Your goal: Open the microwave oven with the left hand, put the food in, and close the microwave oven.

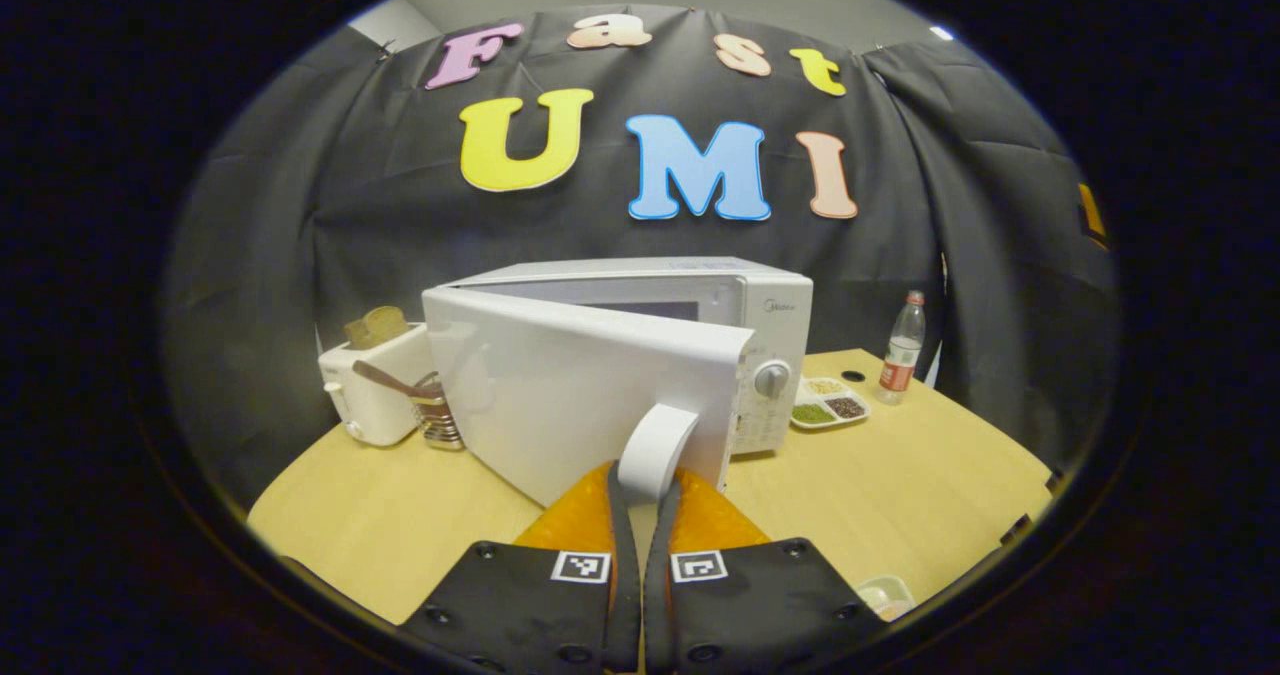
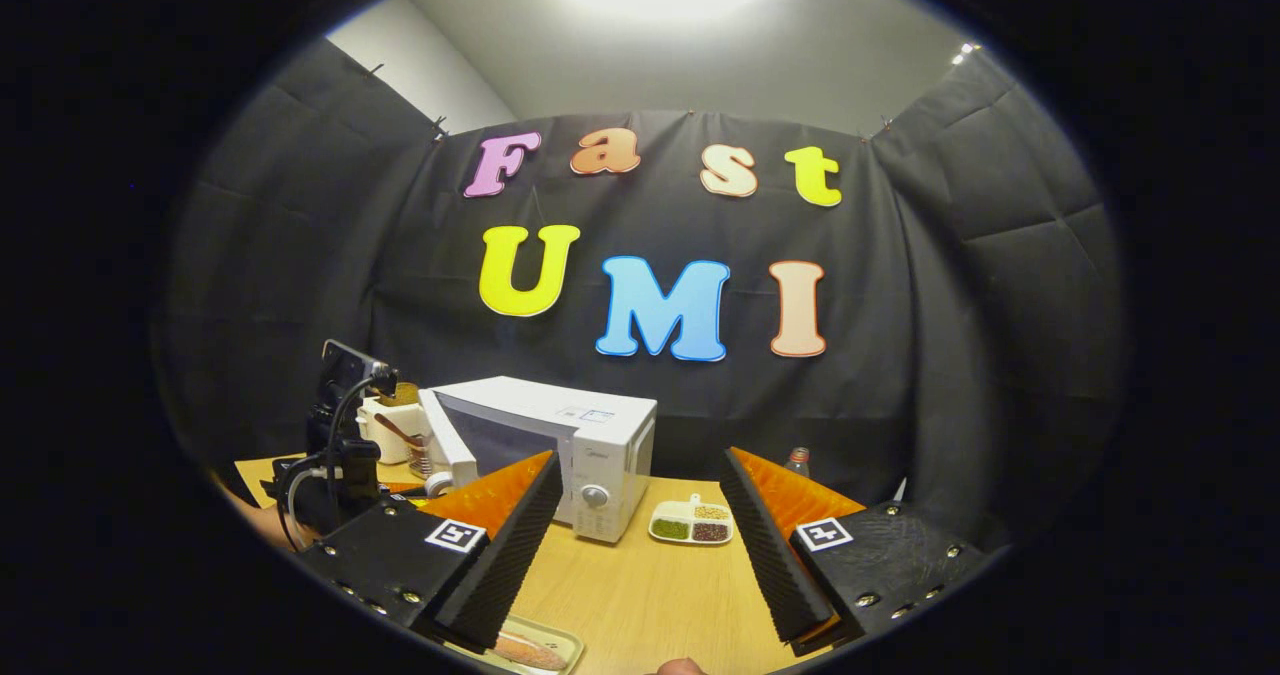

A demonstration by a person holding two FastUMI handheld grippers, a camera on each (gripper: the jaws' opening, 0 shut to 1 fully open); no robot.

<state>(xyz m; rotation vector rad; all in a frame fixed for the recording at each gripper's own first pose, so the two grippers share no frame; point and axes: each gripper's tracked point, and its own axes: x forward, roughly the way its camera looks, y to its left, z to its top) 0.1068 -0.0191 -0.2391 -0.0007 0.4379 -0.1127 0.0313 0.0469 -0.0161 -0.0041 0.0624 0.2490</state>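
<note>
The white microwave (image 1: 765,300) stands on the wooden table (image 1: 900,495) with its door (image 1: 570,395) swung partly open. In the left gripper view my left gripper (image 1: 645,477) is shut on the door's white handle (image 1: 655,445), one finger on each side. From the right gripper view the microwave (image 2: 605,440) shows behind the left finger (image 2: 500,525), and the left gripper (image 2: 340,445) is at its door (image 2: 447,440). My right gripper (image 2: 640,460) is wide open and holds nothing, above the table. The food lies on a pale tray (image 2: 525,647) just under that finger.
Left of the microwave stand a white toaster (image 1: 375,390) with bread (image 1: 377,327) and a utensil holder (image 1: 438,417). To its right are a three-part dish (image 1: 830,403) and a plastic bottle (image 1: 903,347). A small pale dish (image 1: 885,593) lies near the front edge.
</note>
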